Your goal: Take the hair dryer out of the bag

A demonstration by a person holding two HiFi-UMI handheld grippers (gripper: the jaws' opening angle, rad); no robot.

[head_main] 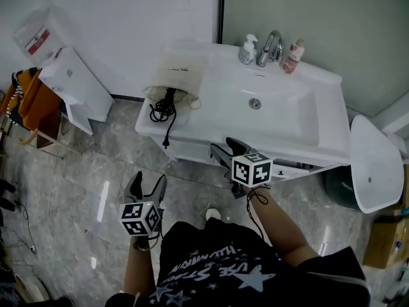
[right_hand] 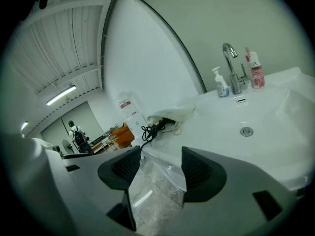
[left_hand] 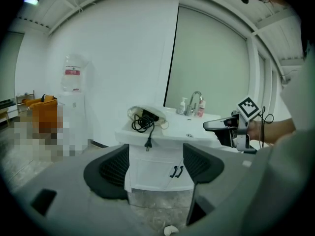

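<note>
head view: the soft cloth bag (head_main: 179, 71) lies at the left end of the sink counter (head_main: 291, 139), hair dryer (head_main: 169, 96) inside, its cord (head_main: 163, 112) spilling out. left gripper view: left gripper (left_hand: 155, 162) gapes empty. right gripper view: right gripper (right_hand: 160, 165) likewise. dryer likely rigid, hefty: take its handle, not the limp cord.

White ceramic vanity top (head_main: 220, 107) with a sunken basin. On its left end, a cream cloth drawstring bag (head_main: 179, 72), mouth facing the front edge. Black coiled cord (head_main: 163, 110) spilling out, plug dangling over the rim. At the back, a chrome tap (head_main: 271, 47), flanked by a white pump bottle (head_main: 247, 50) left and a pink-labelled bottle (head_main: 294, 57) right.
</note>
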